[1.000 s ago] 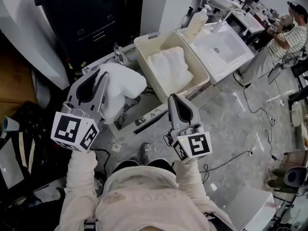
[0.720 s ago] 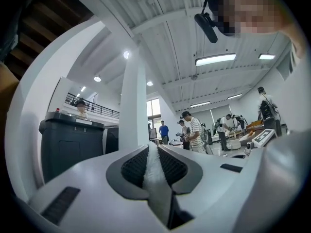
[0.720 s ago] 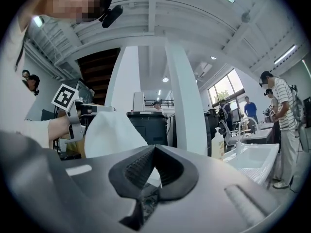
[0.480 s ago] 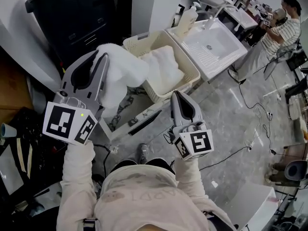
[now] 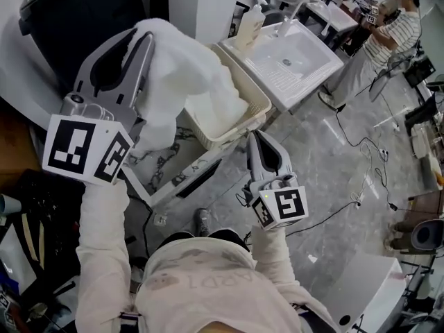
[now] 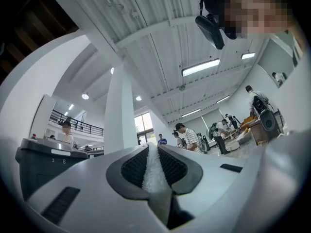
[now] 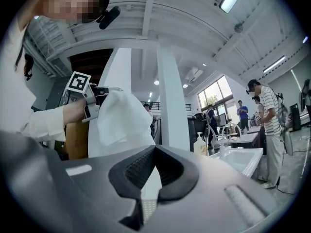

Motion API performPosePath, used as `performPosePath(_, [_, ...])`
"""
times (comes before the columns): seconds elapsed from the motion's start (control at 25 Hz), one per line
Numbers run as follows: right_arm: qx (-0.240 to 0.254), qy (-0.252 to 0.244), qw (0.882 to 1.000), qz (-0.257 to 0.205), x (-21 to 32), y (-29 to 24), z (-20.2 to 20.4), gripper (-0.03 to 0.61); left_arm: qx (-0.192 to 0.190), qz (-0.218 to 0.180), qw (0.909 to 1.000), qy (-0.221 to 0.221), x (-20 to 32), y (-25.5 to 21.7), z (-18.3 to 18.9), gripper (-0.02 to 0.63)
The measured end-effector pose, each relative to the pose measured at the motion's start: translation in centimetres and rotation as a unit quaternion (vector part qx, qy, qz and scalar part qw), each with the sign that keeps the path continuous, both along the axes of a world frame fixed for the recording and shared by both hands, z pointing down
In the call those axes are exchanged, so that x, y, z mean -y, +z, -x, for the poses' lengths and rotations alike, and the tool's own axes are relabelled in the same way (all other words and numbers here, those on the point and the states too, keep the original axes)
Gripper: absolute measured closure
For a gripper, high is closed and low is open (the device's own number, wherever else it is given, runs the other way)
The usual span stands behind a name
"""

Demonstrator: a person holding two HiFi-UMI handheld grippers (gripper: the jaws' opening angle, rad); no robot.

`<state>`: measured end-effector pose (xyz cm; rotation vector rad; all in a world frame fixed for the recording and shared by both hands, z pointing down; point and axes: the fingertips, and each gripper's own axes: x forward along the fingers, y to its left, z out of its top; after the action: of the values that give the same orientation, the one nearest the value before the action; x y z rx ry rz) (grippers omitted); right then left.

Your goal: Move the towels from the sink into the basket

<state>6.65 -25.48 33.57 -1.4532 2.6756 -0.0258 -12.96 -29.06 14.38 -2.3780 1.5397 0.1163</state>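
My left gripper (image 5: 141, 36) is raised at the upper left, shut on a white towel (image 5: 182, 75) that hangs over the near-left corner of the cream basket (image 5: 261, 104). In the left gripper view a strip of towel (image 6: 153, 169) is pinched between the pads, and the gripper (image 6: 153, 148) points slightly upward. Another white towel (image 5: 216, 109) lies inside the basket. The white sink (image 5: 300, 53) stands just right of the basket. My right gripper (image 5: 256, 140) hovers low in front of the basket, shut and empty. The right gripper view (image 7: 154, 148) looks at the hanging towel (image 7: 119, 123) and the sink (image 7: 244, 158).
A soap bottle (image 5: 251, 23) and a faucet (image 5: 290, 21) stand at the sink's back edge. A black cabinet (image 5: 76, 16) is behind the left gripper. Cables (image 5: 368, 151) lie on the grey floor at right. A person in a striped shirt (image 5: 390, 35) stands beyond the sink.
My left gripper has risen with the towel and moved toward the basket, so the towel now hangs over its near corner. The right gripper has shifted only a little.
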Motion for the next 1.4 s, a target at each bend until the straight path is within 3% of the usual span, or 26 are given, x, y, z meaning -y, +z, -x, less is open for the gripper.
performPosePath(0.16, [0.004, 0.017, 1.000, 0.000, 0.3, 0.0, -2.0, 0.569, 0.011, -0.030, 0.9995, 0.004, 1.4, -2.7, -1.7, 0.557])
performPosePath(0.4, [0.008, 0.037, 0.999, 0.000, 0.9, 0.0, -4.5, 0.568, -0.003, -0.060, 0.9980, 0.018, 3.3, -5.9, -3.9, 0.557])
performPosePath(0.6, [0.009, 0.050, 0.999, 0.002, 1.6, 0.2, -5.9, 0.569, -0.015, -0.067, 0.9968, 0.041, 5.0, -5.9, -6.2, 0.557])
performPosePath(1.0, [0.000, 0.068, 0.997, 0.019, 2.9, 1.5, -7.7, 0.568, -0.025, 0.031, 0.9965, 0.073, 9.8, 4.4, -9.6, 0.557])
performPosePath(1.4, [0.001, 0.075, 0.997, 0.035, 4.1, 2.8, -8.4, 0.568, 0.017, 0.134, 0.9871, 0.086, 13.2, 14.1, -12.2, 0.555])
